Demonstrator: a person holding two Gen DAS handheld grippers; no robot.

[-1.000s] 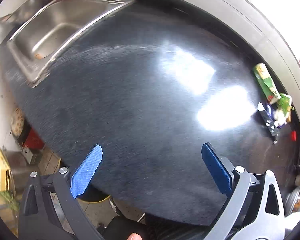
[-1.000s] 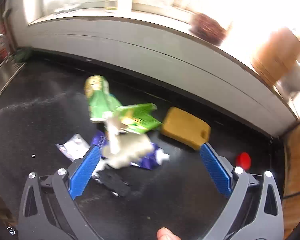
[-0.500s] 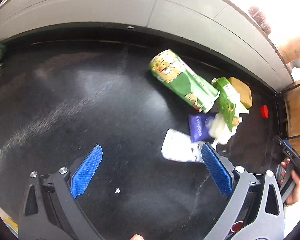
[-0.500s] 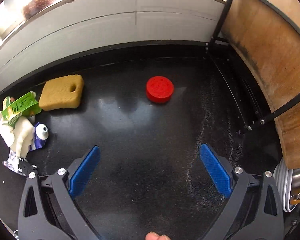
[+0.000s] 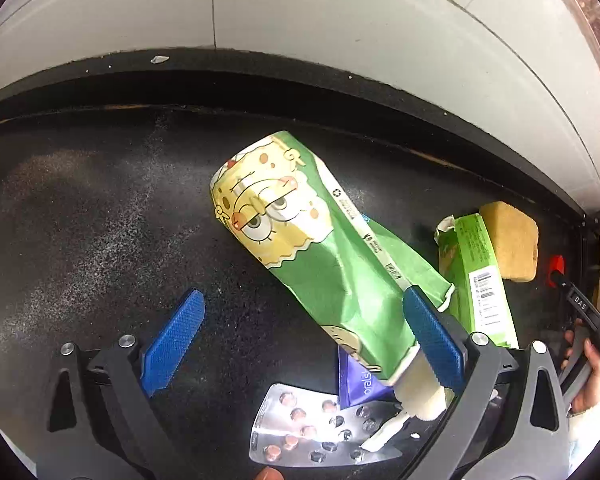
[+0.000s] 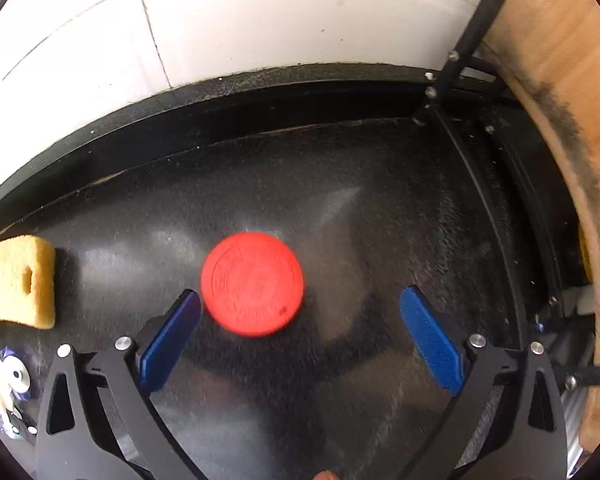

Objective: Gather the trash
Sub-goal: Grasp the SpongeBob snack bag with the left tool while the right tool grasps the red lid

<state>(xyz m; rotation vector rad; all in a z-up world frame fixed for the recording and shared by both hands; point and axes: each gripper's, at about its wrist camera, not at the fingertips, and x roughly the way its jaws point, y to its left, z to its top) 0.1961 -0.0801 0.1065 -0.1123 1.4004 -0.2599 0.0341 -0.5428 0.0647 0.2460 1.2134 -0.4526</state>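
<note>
Gaping wide, left tongs (image 5: 302,332) straddle cup (image 5: 320,256), right tongs (image 6: 300,332) flank red lid (image 6: 252,283).

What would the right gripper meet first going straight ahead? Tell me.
Most likely the round red plastic cap, lying on the black counter just ahead of the open right gripper, nearer its left finger. Depth is uncertain.

Both wrist views low over the black counter (image 5: 100,220), facing the tiled wall, sharing the sponge (image 6: 24,280)
</note>
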